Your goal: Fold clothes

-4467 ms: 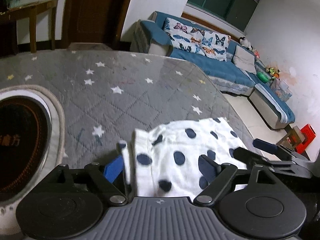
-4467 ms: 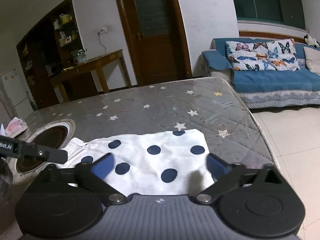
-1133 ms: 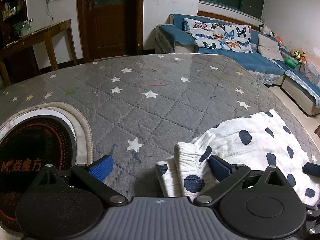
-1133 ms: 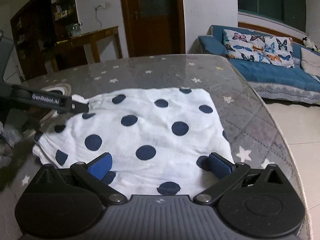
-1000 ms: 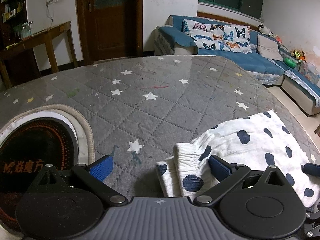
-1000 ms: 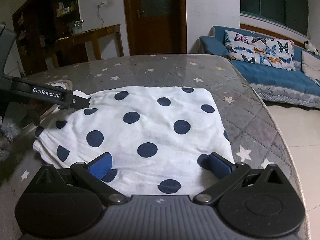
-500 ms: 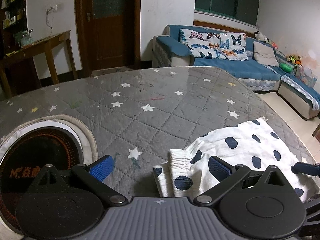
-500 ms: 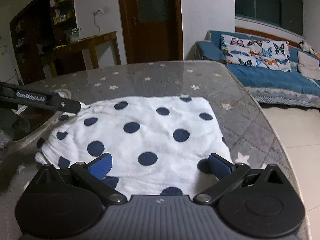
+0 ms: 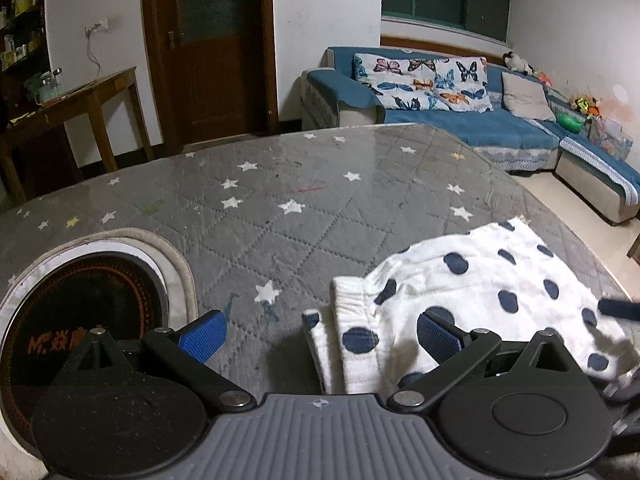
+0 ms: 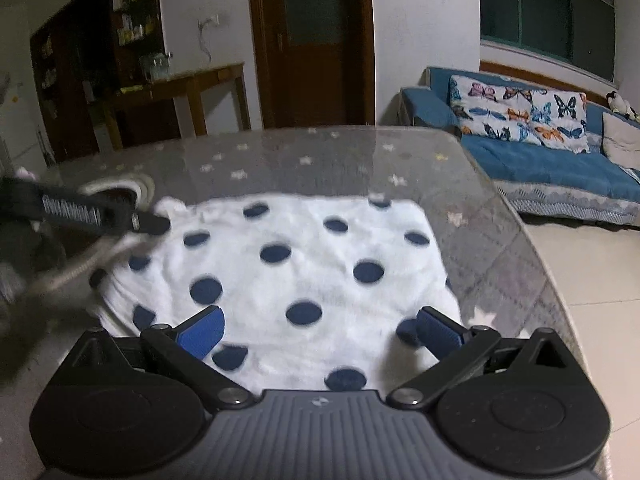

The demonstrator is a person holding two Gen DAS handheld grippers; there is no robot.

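Folded white garment with navy dots (image 10: 304,264) lying flat on the grey star-quilted table (image 9: 280,208), filling the middle of the right wrist view and sitting at about 3 to 4 o'clock in the left wrist view (image 9: 480,288). Ribbed waistband edge stacked in layers at the garment's 9 o'clock end, seen from the left wrist.

Left gripper (image 9: 320,330) spread wide, blue pads well apart, holding nothing; right-hand pad over the waistband end of the cloth, left-hand pad over bare quilt. Contact with the fabric not clear from this angle. Same gripper visible in the right wrist view as a blurred black finger (image 10: 100,216) at 9 o'clock, tip at the garment's far left corner.

Right gripper (image 10: 320,330) likewise spread wide and empty, both blue pads (image 10: 202,332) hovering over the near edge of the garment. Its tip showing, blurred, at 3 o'clock in the left wrist view (image 9: 618,308), beside the cloth's right end.

Round dark inset with an orange ring (image 9: 80,308) set into the table at 9 o'clock of the left view. Blue sofa with butterfly cushions (image 9: 440,100) at 1 o'clock beyond the table; wooden door (image 10: 316,40) at 12 o'clock.
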